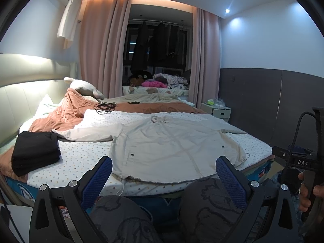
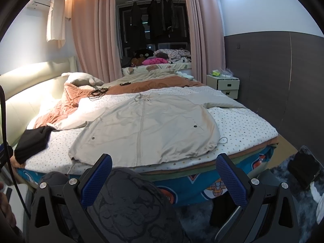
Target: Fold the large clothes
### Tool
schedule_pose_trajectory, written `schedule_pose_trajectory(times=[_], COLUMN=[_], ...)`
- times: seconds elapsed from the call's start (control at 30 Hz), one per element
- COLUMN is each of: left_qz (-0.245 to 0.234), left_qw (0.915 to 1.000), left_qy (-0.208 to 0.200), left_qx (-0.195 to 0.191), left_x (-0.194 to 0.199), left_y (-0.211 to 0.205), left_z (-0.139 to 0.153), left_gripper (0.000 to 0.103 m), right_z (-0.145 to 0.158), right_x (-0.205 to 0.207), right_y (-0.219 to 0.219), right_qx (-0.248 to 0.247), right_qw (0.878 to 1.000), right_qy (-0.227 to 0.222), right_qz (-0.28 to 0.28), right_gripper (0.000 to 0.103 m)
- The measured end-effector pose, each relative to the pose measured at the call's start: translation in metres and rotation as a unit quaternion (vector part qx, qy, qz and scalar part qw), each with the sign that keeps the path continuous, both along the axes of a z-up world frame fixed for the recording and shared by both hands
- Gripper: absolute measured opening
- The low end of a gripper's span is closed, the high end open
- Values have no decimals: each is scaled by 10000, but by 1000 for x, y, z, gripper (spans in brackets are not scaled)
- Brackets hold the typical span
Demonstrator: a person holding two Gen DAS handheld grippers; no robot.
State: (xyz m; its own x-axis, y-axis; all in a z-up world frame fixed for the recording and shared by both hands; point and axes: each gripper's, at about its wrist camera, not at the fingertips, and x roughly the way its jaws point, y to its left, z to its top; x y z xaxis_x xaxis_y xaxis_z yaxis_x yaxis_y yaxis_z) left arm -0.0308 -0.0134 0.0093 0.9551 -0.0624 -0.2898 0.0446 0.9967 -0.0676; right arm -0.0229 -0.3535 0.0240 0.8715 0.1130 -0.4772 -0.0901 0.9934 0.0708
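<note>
A large beige jacket point(image 1: 166, 145) lies flat and front up on the dotted bedsheet point(image 1: 85, 156), sleeves spread to both sides, hem toward me. The right wrist view shows the same jacket point(image 2: 145, 125) with its centre zipper and two snaps. My left gripper point(image 1: 164, 170) is open, held short of the hem above the person's knees, with nothing between its blue pads. Just as open and empty, my right gripper point(image 2: 164, 168) hovers in front of the bed edge. The right gripper's body point(image 1: 303, 162) appears at the right of the left wrist view, held by a hand.
A folded black garment point(image 1: 35, 154) sits at the left on the bed. An orange quilt point(image 1: 66, 111), a pillow point(image 1: 85, 87) and a black cable point(image 1: 104, 106) lie further back. A white nightstand point(image 2: 224, 85) stands at the right by the dark wall. The person's knees point(image 2: 125, 202) are below the grippers.
</note>
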Motion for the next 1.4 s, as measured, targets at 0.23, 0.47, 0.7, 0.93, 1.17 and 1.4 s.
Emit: schedule_pose_trajectory(times=[0.23, 0.47, 0.7, 0.93, 1.17, 1.4], left_qz=[-6, -13, -24, -34, -51, -44], left_qw=[10000, 10000, 9999, 9999, 9999, 9999], left_qy=[-36, -64, -83, -84, -96, -118], left_qx=[24, 47, 66, 75, 61, 48], left_x=[-8, -13, -15, -16, -20, -24], left_y=[-3, -6, -7, -8, -8, -6], left_z=[1, 4, 5, 7, 7, 6], left_gripper=[103, 103, 103, 103, 103, 103], right_z=[0, 1, 3, 4, 5, 5], right_x=[-5, -9, -13, -14, -18, -20], right_y=[-1, -6, -9, -10, -11, -12], right_qx=[-77, -51, -51, -67, -69, -52], right_qw=[10000, 9999, 9999, 9999, 9998, 9999], right_qy=[18, -19, -54, -53, -43, -27], right_qz=[-18, -93, -141, -149, -162, -155], right_gripper=[103, 103, 103, 103, 103, 103])
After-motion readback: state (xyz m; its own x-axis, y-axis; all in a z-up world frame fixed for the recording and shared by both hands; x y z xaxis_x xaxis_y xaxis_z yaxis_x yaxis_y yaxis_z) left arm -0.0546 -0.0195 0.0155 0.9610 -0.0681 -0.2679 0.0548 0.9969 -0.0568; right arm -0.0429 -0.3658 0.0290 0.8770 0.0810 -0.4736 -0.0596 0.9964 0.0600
